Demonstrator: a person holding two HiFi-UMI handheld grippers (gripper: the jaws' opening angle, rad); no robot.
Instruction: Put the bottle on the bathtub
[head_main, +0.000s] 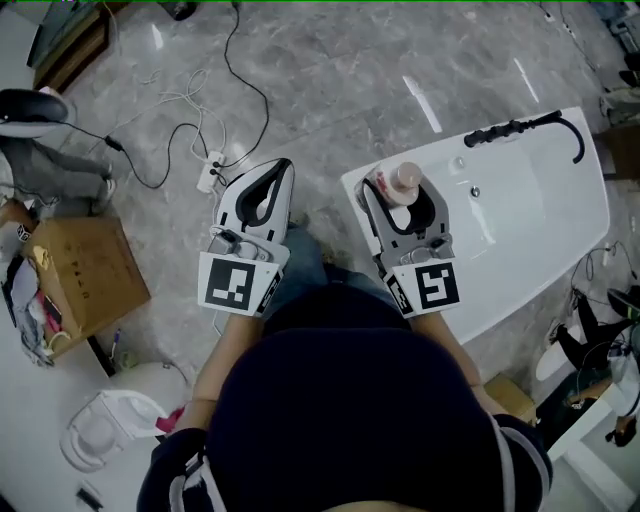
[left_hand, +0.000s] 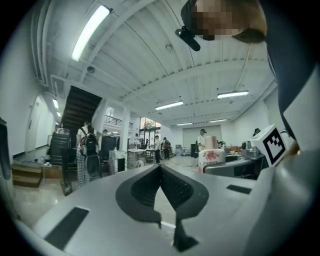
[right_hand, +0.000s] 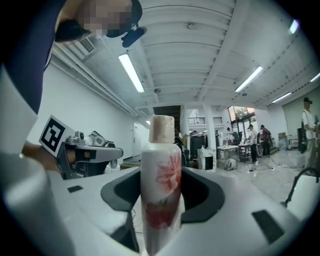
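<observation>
A white bottle (head_main: 405, 180) with a red flower print and a pale pink cap stands upright between the jaws of my right gripper (head_main: 402, 195), which is shut on it. In the right gripper view the bottle (right_hand: 161, 180) fills the middle of the gripper (right_hand: 161, 187). It hangs over the left end of the white bathtub (head_main: 530, 210). My left gripper (head_main: 281, 166) is shut and holds nothing, beside the tub over the grey floor. In its own view the left gripper (left_hand: 160, 169) has its jaws pressed together, and the bottle (left_hand: 212, 154) shows to the right.
A black tap with a hose (head_main: 520, 128) lies on the tub's far rim, a small drain knob (head_main: 475, 192) near it. A power strip with cables (head_main: 208, 176) lies on the floor ahead. A cardboard box (head_main: 88, 272) and a white fixture (head_main: 105, 425) sit at the left.
</observation>
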